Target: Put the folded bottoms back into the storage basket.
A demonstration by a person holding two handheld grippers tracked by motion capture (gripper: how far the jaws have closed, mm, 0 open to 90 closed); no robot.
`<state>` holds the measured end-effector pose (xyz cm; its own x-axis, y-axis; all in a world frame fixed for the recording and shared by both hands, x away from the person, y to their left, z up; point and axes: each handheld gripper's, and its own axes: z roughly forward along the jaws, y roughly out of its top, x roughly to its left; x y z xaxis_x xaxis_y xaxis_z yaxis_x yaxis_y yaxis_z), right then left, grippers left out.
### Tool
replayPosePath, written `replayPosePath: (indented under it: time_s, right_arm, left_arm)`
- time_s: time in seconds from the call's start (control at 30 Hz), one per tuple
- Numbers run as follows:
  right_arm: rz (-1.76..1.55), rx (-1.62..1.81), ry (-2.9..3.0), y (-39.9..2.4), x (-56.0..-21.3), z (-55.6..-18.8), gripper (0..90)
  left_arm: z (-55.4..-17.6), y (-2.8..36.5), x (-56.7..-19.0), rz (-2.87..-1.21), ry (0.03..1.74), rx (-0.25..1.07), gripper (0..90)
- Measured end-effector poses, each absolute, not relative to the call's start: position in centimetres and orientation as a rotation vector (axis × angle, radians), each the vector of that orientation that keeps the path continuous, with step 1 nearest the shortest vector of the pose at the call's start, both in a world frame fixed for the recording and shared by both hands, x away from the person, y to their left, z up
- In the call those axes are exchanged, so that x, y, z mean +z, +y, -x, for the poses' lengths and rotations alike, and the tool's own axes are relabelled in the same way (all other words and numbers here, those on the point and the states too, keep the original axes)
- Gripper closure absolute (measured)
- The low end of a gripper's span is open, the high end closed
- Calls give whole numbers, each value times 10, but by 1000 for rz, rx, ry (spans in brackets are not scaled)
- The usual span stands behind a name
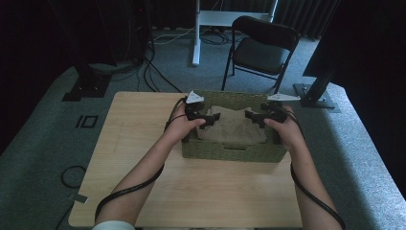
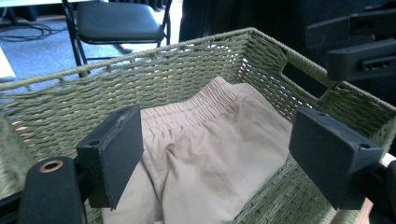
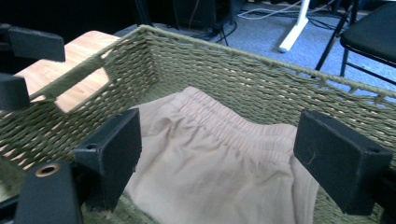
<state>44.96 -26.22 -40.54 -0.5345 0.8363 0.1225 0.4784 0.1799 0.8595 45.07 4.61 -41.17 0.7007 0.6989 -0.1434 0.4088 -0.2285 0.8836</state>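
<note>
High view has my left gripper (image 1: 203,116) and right gripper (image 1: 253,117) poised over the woven basket (image 1: 230,152) on the table (image 1: 143,143), fingers (image 2: 112,158) on both spread wide, grasping nothing. Beige shorts (image 2: 210,149) lie crumpled inside the basket. I reckon a low reach could snag the weave, dragging the basket along.
</note>
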Motion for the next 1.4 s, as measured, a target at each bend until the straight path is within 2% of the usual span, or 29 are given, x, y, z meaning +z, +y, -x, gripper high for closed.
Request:
replayPosePath:
  time_s: [0.73, 1.4]
  right_arm:
    - [-1065, 1392, 2123, -254, -398, -390, 136]
    - [-964, 1439, 2174, -252, -427, -323, 129]
  left_arm:
    - [-392, 54, -405, -1857, 745, 297, 189]
    - [-333, 54, -436, -1916, 629, 262, 190]
